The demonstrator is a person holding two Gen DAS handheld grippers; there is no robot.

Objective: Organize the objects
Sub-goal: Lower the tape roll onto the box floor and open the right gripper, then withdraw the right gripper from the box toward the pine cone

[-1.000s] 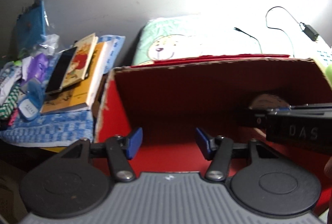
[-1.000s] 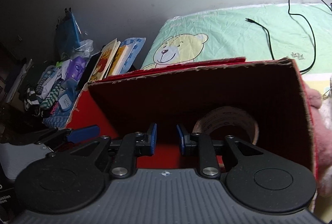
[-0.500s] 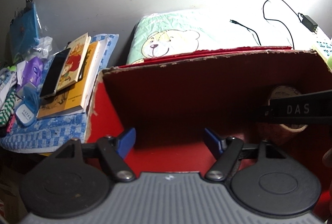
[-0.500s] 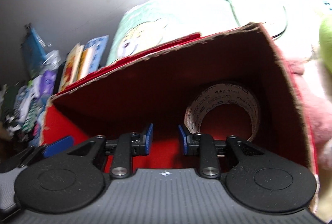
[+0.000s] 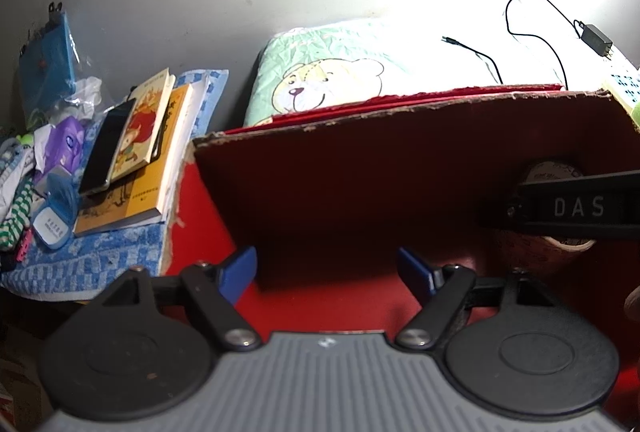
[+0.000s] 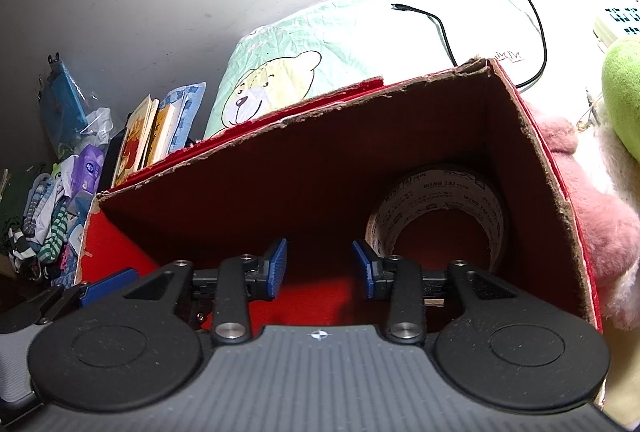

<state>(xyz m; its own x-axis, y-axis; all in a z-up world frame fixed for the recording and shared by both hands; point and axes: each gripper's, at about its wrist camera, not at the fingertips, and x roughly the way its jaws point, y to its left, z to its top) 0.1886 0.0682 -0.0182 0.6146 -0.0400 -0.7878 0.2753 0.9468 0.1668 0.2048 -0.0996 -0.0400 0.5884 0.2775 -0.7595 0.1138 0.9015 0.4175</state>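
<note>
The left claw (image 5: pixel 327 274) is spread wide and holds nothing, its blue pads over the red floor of the cardboard box (image 5: pixel 360 168). The right claw (image 6: pixel 319 267) is parted by a moderate gap, also empty, inside the same box. A roll of tape (image 6: pixel 440 208) stands on edge in the box's far right corner, just beyond the right claw's right finger, not gripped.

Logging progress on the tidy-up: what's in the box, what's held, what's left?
Done: one tape roll stands on edge in the right end of the red box. In hand: nothing; the left hand-held gripper and the right hand-held gripper are both open and empty at the box mouth. Left: the books, phone and small clutter are outside on the blue towel.
</note>
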